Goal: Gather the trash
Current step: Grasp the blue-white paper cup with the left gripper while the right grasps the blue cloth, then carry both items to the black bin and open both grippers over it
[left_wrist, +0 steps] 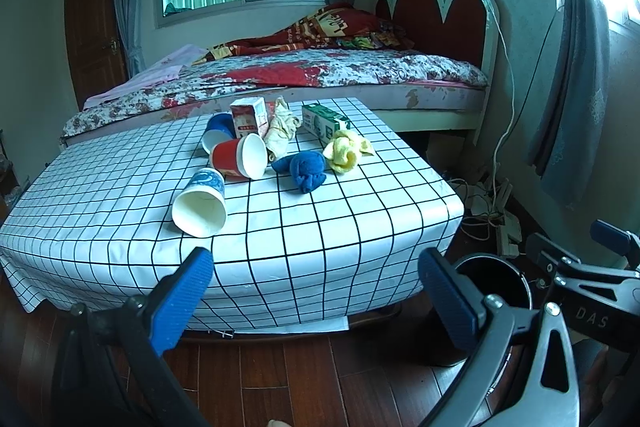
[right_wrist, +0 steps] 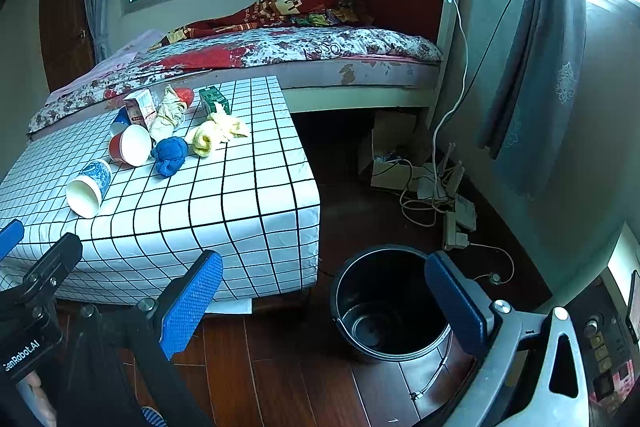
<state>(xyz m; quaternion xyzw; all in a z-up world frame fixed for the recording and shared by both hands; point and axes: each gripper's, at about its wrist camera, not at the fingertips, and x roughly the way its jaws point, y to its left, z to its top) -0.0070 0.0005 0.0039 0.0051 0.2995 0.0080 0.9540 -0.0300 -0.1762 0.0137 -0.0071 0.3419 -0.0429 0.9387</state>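
Trash lies on the checked table (left_wrist: pixel 320 211) (right_wrist: pixel 240 195): a blue-patterned paper cup (left_wrist: pixel 200 205) (right_wrist: pixel 89 187) on its side, a red cup (left_wrist: pixel 240 157) (right_wrist: pixel 130 145), a blue cup (left_wrist: pixel 216 133), a red carton (left_wrist: pixel 250 117) (right_wrist: pixel 141 108), a green carton (left_wrist: pixel 325 121) (right_wrist: pixel 214 100), a beige wad (left_wrist: pixel 280 127) (right_wrist: pixel 170 115), a blue cloth ball (left_wrist: pixel 306 169) (right_wrist: pixel 170 153) and a yellow cloth (left_wrist: pixel 346 149) (right_wrist: pixel 216 133). The black bin (right_wrist: pixel 390 303) (left_wrist: pixel 496 279) stands on the floor to the table's right. My left gripper (left_wrist: pixel 316 295) is open before the table's front edge. My right gripper (right_wrist: pixel 324 303) is open, above the bin's near side.
A bed (left_wrist: pixel 280 75) with a floral cover lies behind the table. Cables and a power strip (right_wrist: pixel 456 219) clutter the floor by the right wall, next to a cardboard box (right_wrist: pixel 392 163). Curtains (right_wrist: pixel 540 67) hang at right. The floor is dark wood.
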